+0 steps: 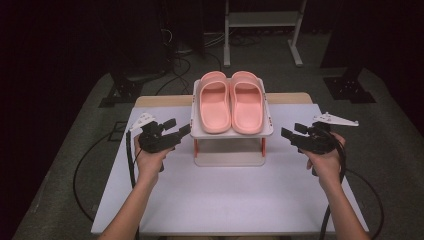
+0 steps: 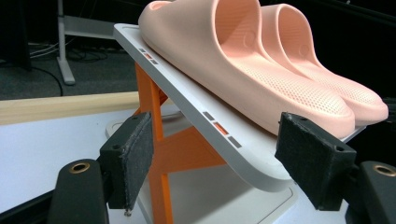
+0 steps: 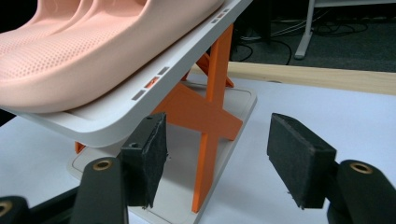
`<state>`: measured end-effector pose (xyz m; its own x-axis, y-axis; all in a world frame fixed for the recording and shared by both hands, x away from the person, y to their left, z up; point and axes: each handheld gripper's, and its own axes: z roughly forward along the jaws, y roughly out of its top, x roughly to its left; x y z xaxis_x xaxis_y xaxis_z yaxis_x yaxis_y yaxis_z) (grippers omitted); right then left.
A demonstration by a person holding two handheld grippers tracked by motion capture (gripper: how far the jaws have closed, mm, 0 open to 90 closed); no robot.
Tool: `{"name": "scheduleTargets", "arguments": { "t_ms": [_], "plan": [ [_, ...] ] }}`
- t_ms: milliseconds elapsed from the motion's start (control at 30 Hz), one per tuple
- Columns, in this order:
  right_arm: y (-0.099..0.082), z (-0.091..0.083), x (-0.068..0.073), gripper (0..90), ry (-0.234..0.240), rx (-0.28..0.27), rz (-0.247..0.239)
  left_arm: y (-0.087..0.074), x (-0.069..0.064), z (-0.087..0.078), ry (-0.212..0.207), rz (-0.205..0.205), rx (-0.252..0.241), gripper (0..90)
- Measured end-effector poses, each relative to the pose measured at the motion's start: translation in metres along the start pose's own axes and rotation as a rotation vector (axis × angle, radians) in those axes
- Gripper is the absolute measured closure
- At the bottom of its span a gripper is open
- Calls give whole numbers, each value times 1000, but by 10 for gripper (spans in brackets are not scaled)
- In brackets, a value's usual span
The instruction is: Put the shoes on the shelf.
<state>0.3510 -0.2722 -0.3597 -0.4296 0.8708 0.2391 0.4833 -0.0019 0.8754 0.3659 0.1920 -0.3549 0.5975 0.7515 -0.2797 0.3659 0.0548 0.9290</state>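
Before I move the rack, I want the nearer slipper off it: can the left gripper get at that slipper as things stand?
Probably yes. The left gripper is open beside the rack, and nothing lies between it and the left slipper. It sits lower than the slipper, so it would likely have to rise over the shelf edge first.

The slippers [image 3: 84, 42] are cut off by the right gripper view's top edge.

Two salmon-pink slippers [image 1: 231, 101], their insoles dotted with fine perforations, sit on a white rack [image 1: 200, 131] with orange cross legs [image 3: 205, 112] and small grey and orange edge marks. The table [image 1: 225, 195] is pale lavender-white; both grippers' pads [image 2: 135, 154] are black.
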Motion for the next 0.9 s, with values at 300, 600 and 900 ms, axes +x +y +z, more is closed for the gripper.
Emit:
{"name": "scheduleTargets", "arguments": {
  "t_ms": [300,600,900],
  "plan": [
    [-7,-3,-3,370,1,-2,0,-6,-2,-4,1,7,-6,263],
    [-18,-6,-5,358,26,-13,-10,-15,-1,-9,11,15,-4,255],
    [-26,-9,-6,347,34,-20,-17,-21,-3,-12,15,29,-2,244]
  ]
}}
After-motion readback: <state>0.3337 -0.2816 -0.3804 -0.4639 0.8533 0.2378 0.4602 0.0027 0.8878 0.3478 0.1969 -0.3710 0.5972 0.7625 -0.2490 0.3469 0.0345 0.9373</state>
